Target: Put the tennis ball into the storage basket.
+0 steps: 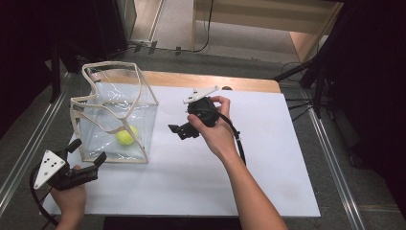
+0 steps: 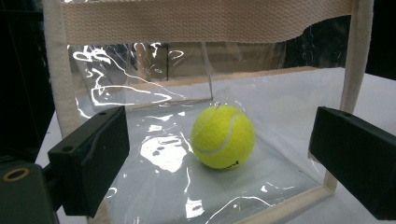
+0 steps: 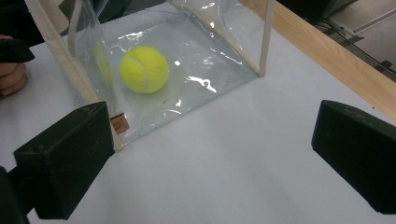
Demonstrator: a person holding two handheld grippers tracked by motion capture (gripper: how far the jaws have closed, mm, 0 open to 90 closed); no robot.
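The tennis ball [image 1: 126,136] sits inside the clear bag [image 1: 143,103], just beyond the nearer, wide-open, empty left claw [image 1: 88,151]; right claw [image 1: 176,130], also open and empty, hovers right.

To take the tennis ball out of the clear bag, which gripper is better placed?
Probably the right gripper: it is raised beside the clear bag, nearer its open top. The left gripper sits low, facing the bag's wall with the tennis ball behind it.

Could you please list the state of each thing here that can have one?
Clear bag: upright on the table, top open.
Tennis ball: resting on the bag's floor, inside.
Left hand-held gripper: open, empty, beside the bag's near corner.
Right hand-held gripper: open, empty, above the white tabletop.
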